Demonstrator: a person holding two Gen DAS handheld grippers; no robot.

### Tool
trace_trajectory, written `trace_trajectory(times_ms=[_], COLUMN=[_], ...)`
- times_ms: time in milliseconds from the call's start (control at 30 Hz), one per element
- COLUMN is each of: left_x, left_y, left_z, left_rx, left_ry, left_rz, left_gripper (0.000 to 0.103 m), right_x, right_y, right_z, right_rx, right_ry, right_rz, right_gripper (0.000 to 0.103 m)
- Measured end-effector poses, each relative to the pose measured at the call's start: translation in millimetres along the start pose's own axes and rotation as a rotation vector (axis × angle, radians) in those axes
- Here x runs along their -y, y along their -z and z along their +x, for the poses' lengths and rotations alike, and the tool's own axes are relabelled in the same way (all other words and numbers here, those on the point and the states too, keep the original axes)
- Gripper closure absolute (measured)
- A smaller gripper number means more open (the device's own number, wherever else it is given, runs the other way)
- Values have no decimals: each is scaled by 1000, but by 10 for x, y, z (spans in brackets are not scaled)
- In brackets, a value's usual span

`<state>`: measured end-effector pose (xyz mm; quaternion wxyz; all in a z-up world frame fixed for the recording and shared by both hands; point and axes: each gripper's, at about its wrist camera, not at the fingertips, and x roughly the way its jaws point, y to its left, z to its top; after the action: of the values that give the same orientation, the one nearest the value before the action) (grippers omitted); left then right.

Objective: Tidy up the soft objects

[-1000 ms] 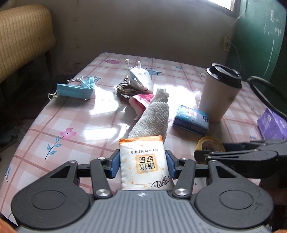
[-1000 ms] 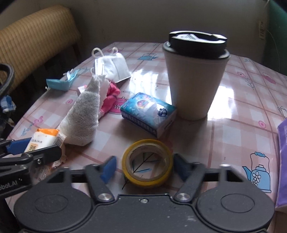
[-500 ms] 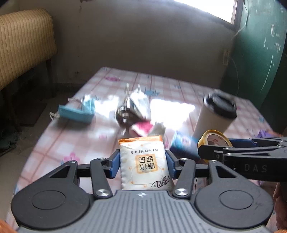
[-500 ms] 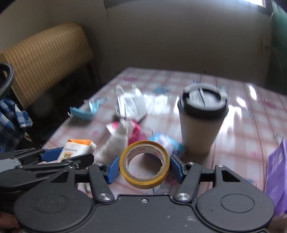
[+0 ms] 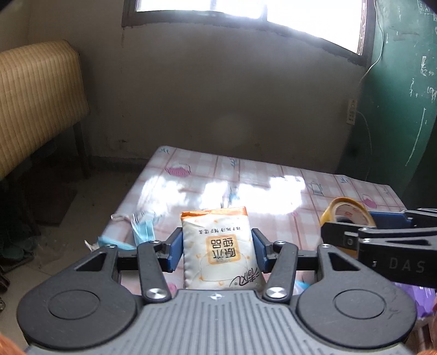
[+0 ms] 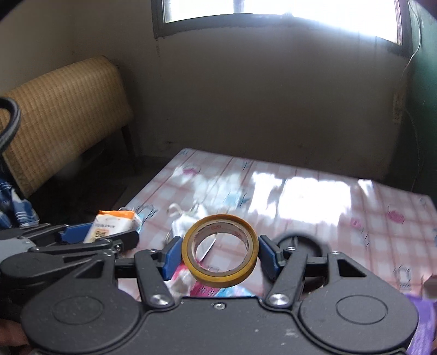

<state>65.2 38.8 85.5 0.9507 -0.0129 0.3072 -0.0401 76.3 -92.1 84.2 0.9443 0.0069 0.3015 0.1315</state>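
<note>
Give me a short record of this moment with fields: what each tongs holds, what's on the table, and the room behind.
left tongs: shut on the tissue pack, white with an orange top, held clear of the table
right tongs: shut on the yellow tape roll, its hole facing the camera, also off the table
table: pink checked cloth with sun glare
on table: blue face mask near the left edge; white mask, blurred
background: window, woven seat back, green wall

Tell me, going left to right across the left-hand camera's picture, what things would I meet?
Woven chair back → blue face mask → tissue pack clamped in the left gripper → yellow tape roll → green wall.
</note>
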Motion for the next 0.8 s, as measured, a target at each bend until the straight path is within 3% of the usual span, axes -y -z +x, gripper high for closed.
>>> trace_trajectory(times_ms=[467,800], left_x=[142,448], left_y=[-273,-386], left_z=[153,285], left_rx=[-13,-29], left_ry=[6,56], left_rz=[-8,27], left_gripper=[50,50], right_x=[230,504], right_y=[-271,-322], right_z=[80,47], right_rx=[6,14], right_ry=[62,101], right_rz=[74,97], right_gripper=[30,30])
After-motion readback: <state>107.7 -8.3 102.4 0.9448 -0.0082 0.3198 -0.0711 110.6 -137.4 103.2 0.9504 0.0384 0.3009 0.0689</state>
